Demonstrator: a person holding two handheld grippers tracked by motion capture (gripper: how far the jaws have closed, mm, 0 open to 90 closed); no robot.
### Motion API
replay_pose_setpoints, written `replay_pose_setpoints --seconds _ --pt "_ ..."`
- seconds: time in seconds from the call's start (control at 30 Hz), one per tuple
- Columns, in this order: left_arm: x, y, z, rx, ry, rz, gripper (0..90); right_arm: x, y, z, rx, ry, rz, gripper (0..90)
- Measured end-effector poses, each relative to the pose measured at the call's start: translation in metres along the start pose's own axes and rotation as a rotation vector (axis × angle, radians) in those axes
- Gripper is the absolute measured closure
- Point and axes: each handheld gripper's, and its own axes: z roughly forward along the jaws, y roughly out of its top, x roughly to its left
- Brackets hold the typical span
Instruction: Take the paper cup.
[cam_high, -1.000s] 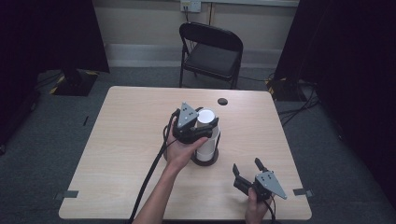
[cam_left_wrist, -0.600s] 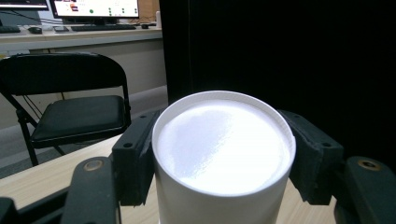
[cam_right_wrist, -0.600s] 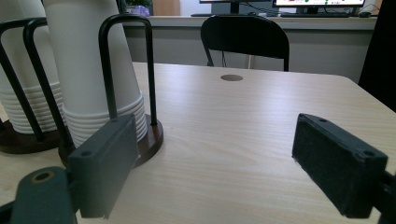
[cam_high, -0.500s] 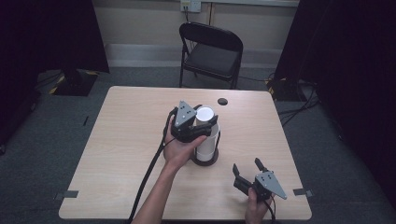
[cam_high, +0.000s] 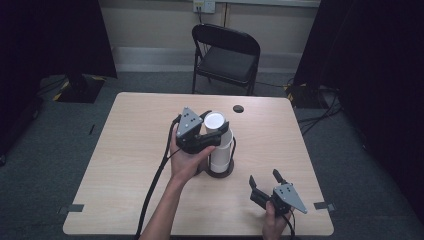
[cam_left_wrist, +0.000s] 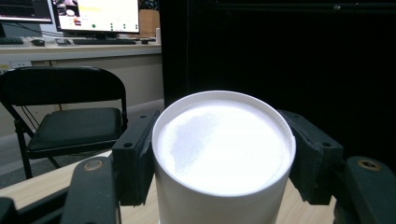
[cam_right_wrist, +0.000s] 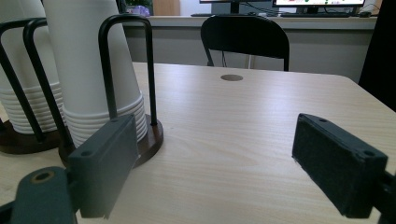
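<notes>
- Pale wood-grain table (cam_high: 125, 165) carries the work, with a black folding chair (cam_high: 227, 52) behind its far edge and dark curtains at both sides.
- At mid-table, a stack of inverted white paper cups (cam_high: 220, 150) is kept in a black wire cup holder on a round dark base (cam_right_wrist: 154, 135).
- The topmost cup (cam_left_wrist: 223, 154) is pinched by the left gripper (cam_high: 210, 137) just under its closed end, one pad pressed on each side of the wall.
- A straight upward pull, along the holder's wire loops, is judged best, so that the cup is freed without tilting the stack.
- Squeeze should be kept light; thin paper walls are likely to be dented.
- The right gripper (cam_high: 265, 180) is held near the table's front right corner, its jaws spread wide with nothing between them, well apart from the holder.
- If lower cups are dragged up, the base could be steadied with it.
</notes>
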Motion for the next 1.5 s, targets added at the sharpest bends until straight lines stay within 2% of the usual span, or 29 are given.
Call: replay_pose_setpoints --seconds 0.23,0.37,0.4,0.47,0.5,0.7,0.73,0.93,1.1,1.17,1.27,1.37,1.5 --pt "0.005 -0.003 -0.016 -0.009 0.024 -0.021 33.8 0.000 0.000 0.000 0.000 -0.001 -0.004 13.5" --pt "0.006 -0.002 -0.026 -0.019 0.022 -0.024 33.8 0.001 0.000 0.001 0.004 -0.006 -0.007 13.5" --pt "0.006 -0.003 -0.029 -0.027 0.019 -0.040 33.8 0.001 0.000 0.001 0.003 -0.007 -0.007 13.5" --pt "0.006 -0.004 -0.033 -0.033 0.025 -0.050 33.8 0.001 0.000 0.001 0.003 -0.007 -0.006 13.5" --pt "0.008 -0.005 -0.035 -0.030 0.025 -0.041 33.8 0.001 0.000 0.001 0.004 -0.007 -0.006 13.5" --pt "0.011 -0.009 -0.047 -0.044 0.019 -0.081 33.8 0.001 0.000 0.001 0.010 -0.008 -0.006 13.5" --pt "0.011 -0.009 -0.048 -0.043 0.020 -0.075 33.8 0.001 0.000 0.001 0.010 -0.008 -0.006 13.5" --pt "0.014 -0.018 -0.054 -0.038 0.014 -0.112 33.8 0.001 0.001 0.001 0.013 -0.007 -0.007 13.5" --pt "0.013 -0.023 -0.057 -0.026 -0.008 -0.124 33.8 0.001 0.000 0.001 0.008 -0.011 -0.004 13.5" --pt "0.012 -0.024 -0.058 -0.036 -0.013 -0.141 33.8 0.001 0.000 0.001 0.008 -0.012 -0.004 13.5" --pt "0.013 -0.026 -0.060 -0.024 -0.018 -0.140 33.8 0.001 0.000 0.001 0.007 -0.015 -0.005 13.5" --pt "0.012 -0.030 -0.062 -0.044 -0.031 -0.170 33.8 0.002 0.000 0.001 0.012 -0.013 -0.012 13.7" --pt "0.015 -0.042 -0.064 -0.019 -0.038 -0.188 33.8 0.002 0.000 0.000 0.005 -0.010 -0.013 13.7"
